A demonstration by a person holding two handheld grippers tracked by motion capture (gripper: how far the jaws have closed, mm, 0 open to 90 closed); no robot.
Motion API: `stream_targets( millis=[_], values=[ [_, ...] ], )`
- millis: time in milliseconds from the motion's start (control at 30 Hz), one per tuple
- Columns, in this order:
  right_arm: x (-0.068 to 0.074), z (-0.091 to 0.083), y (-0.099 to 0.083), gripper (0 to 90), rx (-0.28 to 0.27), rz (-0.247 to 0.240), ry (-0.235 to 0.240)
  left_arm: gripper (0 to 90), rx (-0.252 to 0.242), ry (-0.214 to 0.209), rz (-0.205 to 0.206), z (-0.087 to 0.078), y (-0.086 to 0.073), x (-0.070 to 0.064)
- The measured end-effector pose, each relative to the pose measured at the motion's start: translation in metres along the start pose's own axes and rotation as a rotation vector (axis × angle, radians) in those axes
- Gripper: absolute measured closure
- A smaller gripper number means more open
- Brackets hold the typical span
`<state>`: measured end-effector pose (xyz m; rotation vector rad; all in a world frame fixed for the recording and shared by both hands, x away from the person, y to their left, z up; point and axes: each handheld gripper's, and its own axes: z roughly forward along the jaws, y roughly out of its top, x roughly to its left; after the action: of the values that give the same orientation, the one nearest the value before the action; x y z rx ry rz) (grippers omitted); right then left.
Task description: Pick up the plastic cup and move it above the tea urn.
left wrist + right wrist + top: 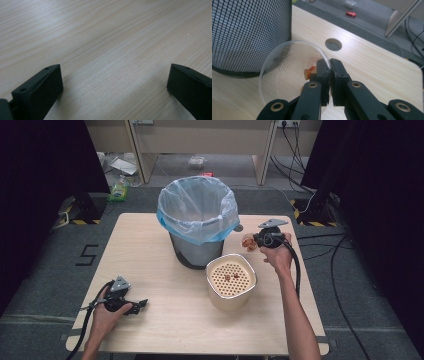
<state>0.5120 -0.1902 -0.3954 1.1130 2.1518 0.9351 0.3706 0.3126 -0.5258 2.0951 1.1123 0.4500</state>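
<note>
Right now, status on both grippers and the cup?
Left gripper open, idle on table. Right gripper shut on clear cup rim, orange bits inside. Mesh bin beside cup; path clear.

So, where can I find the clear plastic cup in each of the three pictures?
High view: the clear plastic cup is right of centre, in the right gripper, beside the mesh bin.
Right gripper view: it is at lower centre, its rim pinched between the shut jaws.
Left gripper view: not in it; bare table between open jaws.
Shared landmark: the mesh bin.
</note>
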Motion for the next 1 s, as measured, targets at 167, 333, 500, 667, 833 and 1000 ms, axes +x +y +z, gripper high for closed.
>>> stream_targets(
  millis=[167,333,500,667,833,1000],
  values=[
    [-0.003,-0.009,0.001,86.5,-0.039,-0.003,-0.030,0.0,0.000,0.000,0.000,0.000,0.000,0.000],
    [-0.006,-0.019,0.001,86.5,-0.079,-0.002,-0.049,0.0,0.000,0.000,0.000,0.000,0.000,0.000],
    [-0.004,-0.033,0.000,86.5,-0.117,-0.013,-0.052,0.0,-0.001,0.001,-0.004,0.000,0.000,0.000],
    [0.001,-0.048,0.002,86.5,-0.158,-0.048,-0.060,0.0,0.000,0.002,-0.004,0.000,0.000,0.000],
    [0.014,-0.058,0.004,86.5,-0.194,-0.091,-0.067,0.0,0.000,0.003,-0.004,0.000,0.000,0.000],
    [0.026,-0.064,0.006,86.4,-0.226,-0.129,-0.068,0.0,0.000,0.003,-0.004,0.000,0.000,0.000]
  ],
)
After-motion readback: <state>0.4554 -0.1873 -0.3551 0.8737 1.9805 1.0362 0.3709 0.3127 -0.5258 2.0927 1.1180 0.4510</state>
